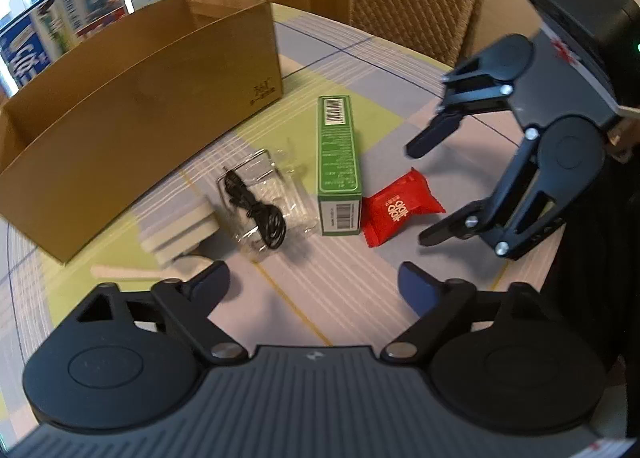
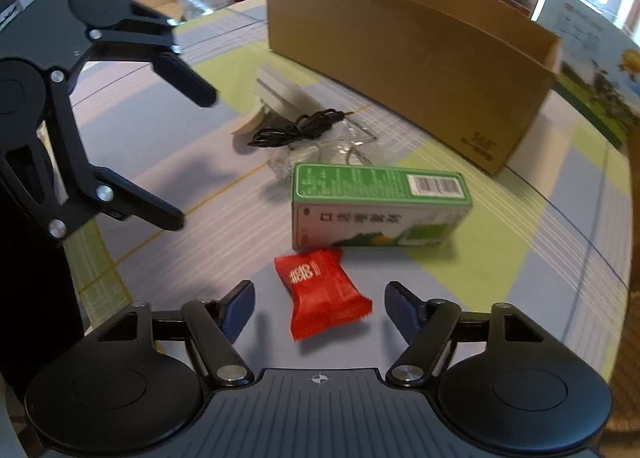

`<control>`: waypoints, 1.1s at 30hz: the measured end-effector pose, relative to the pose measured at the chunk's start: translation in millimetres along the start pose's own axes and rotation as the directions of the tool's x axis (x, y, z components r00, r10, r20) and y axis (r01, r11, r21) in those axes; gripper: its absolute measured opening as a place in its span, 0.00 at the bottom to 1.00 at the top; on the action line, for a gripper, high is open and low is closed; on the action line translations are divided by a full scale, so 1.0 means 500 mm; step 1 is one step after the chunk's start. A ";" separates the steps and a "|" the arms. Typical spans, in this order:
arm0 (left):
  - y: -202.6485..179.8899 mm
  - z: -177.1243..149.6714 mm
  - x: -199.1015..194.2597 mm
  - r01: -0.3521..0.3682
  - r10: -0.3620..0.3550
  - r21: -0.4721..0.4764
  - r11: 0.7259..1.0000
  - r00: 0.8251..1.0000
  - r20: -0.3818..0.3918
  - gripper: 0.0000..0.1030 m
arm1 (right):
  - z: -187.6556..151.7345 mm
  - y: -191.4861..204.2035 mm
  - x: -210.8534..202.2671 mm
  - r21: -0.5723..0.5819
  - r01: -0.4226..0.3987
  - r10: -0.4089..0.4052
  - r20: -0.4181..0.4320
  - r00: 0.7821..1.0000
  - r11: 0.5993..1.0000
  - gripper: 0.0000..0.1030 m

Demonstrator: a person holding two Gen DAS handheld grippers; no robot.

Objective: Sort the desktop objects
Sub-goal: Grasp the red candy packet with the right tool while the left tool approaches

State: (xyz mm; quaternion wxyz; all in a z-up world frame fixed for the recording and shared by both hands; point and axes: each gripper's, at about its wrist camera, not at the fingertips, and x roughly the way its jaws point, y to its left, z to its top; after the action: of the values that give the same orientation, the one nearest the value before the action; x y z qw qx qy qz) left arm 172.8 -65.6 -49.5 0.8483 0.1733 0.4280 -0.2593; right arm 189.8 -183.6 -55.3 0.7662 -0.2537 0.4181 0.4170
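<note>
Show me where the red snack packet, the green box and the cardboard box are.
red snack packet [image 2: 320, 294], right wrist view, wrapper middle
green box [image 1: 339, 162], left wrist view, top face
cardboard box [image 1: 140, 114], left wrist view, front wall

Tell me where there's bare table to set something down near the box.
Bare cloth lies right of the green box, before the cardboard box's corner, and ahead of the left claw. It is crowded between white block, cable bag and red packet.
</note>
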 end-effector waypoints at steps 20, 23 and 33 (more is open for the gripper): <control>-0.041 0.082 0.070 0.006 -0.006 0.163 0.987 1.000 0.000 0.74 | -0.022 -0.039 -0.010 0.041 0.016 -0.014 -0.060 0.998 0.999 0.27; -0.048 0.099 0.093 0.013 -0.013 0.166 0.986 1.000 -0.005 0.72 | -0.036 -0.053 -0.023 0.072 0.031 -0.026 -0.060 0.998 0.997 0.27; -0.054 0.107 0.124 -0.009 0.015 0.068 0.998 0.996 -0.089 0.26 | -0.061 -0.081 -0.045 0.225 0.046 -0.027 -0.086 0.996 0.973 0.27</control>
State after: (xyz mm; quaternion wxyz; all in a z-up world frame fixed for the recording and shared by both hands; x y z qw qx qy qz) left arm 222.1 -133.1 -71.5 0.8235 0.2158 0.4554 -0.2606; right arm 204.6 -236.8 -50.5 0.7797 -0.1893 0.4895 0.3416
